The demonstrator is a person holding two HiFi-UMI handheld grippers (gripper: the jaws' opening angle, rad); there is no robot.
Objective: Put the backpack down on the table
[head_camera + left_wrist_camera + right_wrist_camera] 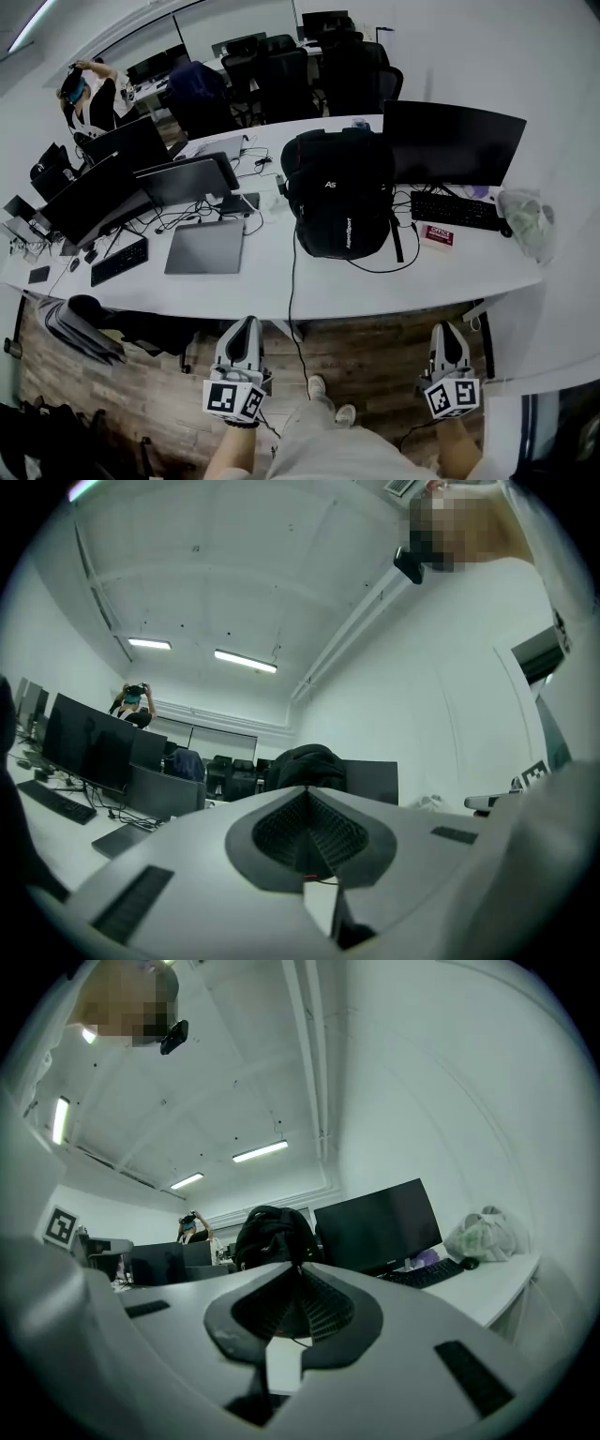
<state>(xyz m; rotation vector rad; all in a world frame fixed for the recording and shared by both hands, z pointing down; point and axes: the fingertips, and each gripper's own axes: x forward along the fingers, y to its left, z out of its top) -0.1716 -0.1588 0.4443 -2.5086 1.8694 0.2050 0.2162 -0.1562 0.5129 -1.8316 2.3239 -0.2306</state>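
The black backpack stands upright on the white table, between a closed laptop and a dark monitor. Both grippers hang in front of the table's near edge, well short of the backpack, over the wooden floor. My left gripper is shut with nothing between its jaws. My right gripper is shut and empty too. In the left gripper view the backpack shows just above the closed jaw tips. The right gripper view shows the backpack likewise beyond its closed tips.
A monitor, a keyboard and a crumpled plastic bag lie right of the backpack. A grey laptop, more monitors and cables fill the left. A cable drops over the table's edge. A person stands far back left.
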